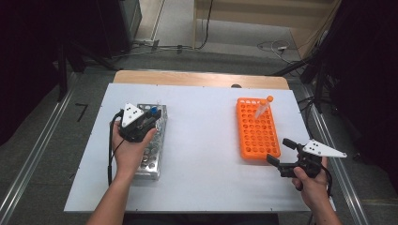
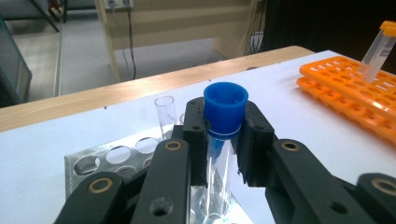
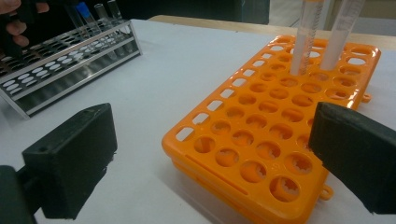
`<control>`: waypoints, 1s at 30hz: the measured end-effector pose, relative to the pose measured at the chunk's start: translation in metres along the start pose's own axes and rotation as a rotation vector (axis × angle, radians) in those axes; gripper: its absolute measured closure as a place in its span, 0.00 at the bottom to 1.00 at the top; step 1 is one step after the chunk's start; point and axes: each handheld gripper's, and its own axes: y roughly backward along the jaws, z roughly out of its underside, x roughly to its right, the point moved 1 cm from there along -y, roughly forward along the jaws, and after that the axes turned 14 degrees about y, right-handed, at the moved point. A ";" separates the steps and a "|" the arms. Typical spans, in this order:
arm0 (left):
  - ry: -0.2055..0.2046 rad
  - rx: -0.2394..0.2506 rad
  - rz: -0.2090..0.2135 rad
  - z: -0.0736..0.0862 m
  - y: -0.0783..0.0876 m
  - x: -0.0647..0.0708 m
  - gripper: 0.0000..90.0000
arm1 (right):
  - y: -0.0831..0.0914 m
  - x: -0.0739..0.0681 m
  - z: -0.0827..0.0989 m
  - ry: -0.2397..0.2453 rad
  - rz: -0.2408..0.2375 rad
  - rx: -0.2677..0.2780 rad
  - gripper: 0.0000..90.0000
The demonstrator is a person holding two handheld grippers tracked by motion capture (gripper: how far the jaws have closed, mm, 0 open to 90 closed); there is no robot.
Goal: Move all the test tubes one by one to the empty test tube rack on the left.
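So far my left tongs (image 2: 226, 140) are clenched on a clear glass test tube with a blue screw cap (image 2: 226, 108), pads pinching it just under the cap while its lower end sits in a hole of the shiny metal tube rack (image 2: 88, 161). I judge this tube is at the very point of leaving or entering that rack; which of the two I cannot tell. My right tongs (image 3: 210, 154) hang released, nothing between them, just beside the near end of the flat orange plastic rack with many round holes (image 3: 261, 140).

That orange rack already carries pale tubes at its far end, two by the right gripper view (image 3: 308, 37), one with an orange cap leaning in the high view (image 1: 263, 108). Other uncapped glass tubes (image 2: 166, 114) stand in the metal rack, so much looks left to do.

The held tube is slim, transparent, upright and seemingly empty; its cap is ribbed inside and open-topped. Both racks rest well apart on the white tabletop (image 1: 202, 140).
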 end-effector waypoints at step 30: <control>0.094 -0.037 0.224 -0.005 0.029 0.015 0.09 | -0.021 0.017 -0.021 -0.030 0.047 0.033 0.16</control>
